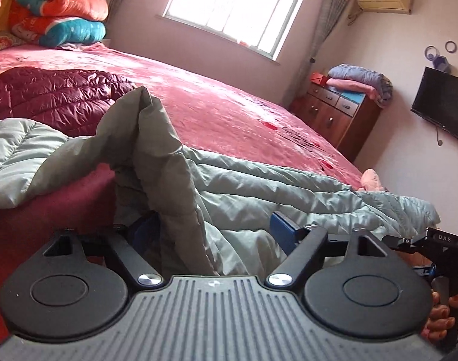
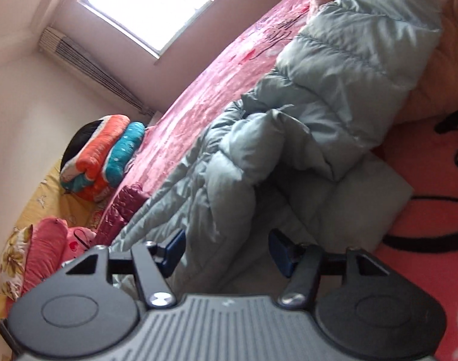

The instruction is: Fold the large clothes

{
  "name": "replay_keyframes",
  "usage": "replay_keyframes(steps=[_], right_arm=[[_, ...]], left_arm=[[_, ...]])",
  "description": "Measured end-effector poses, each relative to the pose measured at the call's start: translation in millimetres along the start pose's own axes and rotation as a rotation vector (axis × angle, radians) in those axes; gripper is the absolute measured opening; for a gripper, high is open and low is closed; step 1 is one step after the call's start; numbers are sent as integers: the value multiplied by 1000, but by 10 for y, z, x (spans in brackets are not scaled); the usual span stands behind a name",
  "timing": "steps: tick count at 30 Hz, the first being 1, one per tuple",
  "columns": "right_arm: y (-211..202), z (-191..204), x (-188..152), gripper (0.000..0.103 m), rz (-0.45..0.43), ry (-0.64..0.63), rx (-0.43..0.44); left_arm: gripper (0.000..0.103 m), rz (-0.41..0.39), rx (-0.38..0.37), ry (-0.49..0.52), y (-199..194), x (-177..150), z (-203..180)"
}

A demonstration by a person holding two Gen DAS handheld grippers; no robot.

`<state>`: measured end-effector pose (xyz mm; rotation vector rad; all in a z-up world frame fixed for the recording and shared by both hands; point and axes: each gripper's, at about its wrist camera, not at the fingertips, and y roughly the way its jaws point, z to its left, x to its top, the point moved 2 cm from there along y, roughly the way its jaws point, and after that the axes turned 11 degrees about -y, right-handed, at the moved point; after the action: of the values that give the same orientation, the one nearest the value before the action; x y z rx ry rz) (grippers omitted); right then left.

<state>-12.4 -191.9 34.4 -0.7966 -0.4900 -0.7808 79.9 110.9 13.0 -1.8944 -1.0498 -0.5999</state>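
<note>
Down at the bottom of the left view, the left gripper (image 1: 212,234) fingers sit spread wide around a raised fold of the pale green down coat (image 1: 259,186); right gripper (image 2: 225,248) likewise gapes, gripping nothing. Puffy, light, slippery stuff: best pinched at hems. Beyond, the pink bed (image 1: 229,105) carries it, upper-left quilts (image 1: 57,9) stacked.
</note>
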Motion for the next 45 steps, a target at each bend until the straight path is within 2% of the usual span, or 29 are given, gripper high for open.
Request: replay_keyframes(steps=[2, 4, 5, 6, 7, 10, 14, 19, 23, 29, 35, 37, 38, 39, 40, 42, 44, 45], right_arm=[[99, 20, 36, 60, -7, -8, 10], [187, 30, 68, 43, -4, -9, 14], [226, 31, 82, 27, -2, -10, 20], [247, 40, 95, 18, -2, -19, 19], [257, 56, 108, 16, -2, -36, 9], [185, 135, 150, 10, -16, -108, 10], [140, 331, 381, 8, -79, -237, 8], [205, 413, 874, 8, -182, -275, 26], [483, 398, 1263, 8, -220, -302, 21], [1065, 397, 1702, 8, -229, -324, -3], [1688, 230, 1909, 11, -172, -324, -72], [1852, 140, 1921, 19, -151, -316, -102], [1909, 113, 1915, 27, -142, -313, -115], [1954, 83, 1907, 37, -133, -312, -127], [1981, 80, 1895, 43, -126, -315, -148], [2001, 88, 1862, 66, -117, -338, -167], [1981, 130, 1851, 75, -116, -362, -173], [1954, 143, 1846, 79, -118, -367, -176]], left_arm=[[85, 10, 24, -2, 19, 44, 42], [66, 20, 50, -11, 70, 71, 37], [62, 22, 58, -14, 92, 85, 35], [51, 21, 63, -16, 60, 71, 25], [38, 20, 69, -18, 72, 91, 16], [27, -4, 62, -32, 89, 220, -29], [23, -69, 43, 4, 87, 476, -177], [23, -138, 41, 49, 251, 898, -275], [23, -172, 66, 88, 532, 1223, -290], [23, -179, 137, 144, 1134, 1497, -243], [28, -150, 239, 148, 1716, 1580, -81], [34, -132, 270, 170, 1844, 1539, -69], [37, -122, 279, 180, 1885, 1524, -63], [45, -115, 283, 186, 1911, 1508, -61], [58, -112, 283, 193, 1934, 1481, -73], [74, -108, 276, 209, 1911, 1455, -86], [85, -100, 274, 225, 1869, 1440, -119], [97, -95, 273, 230, 1834, 1437, -133]])
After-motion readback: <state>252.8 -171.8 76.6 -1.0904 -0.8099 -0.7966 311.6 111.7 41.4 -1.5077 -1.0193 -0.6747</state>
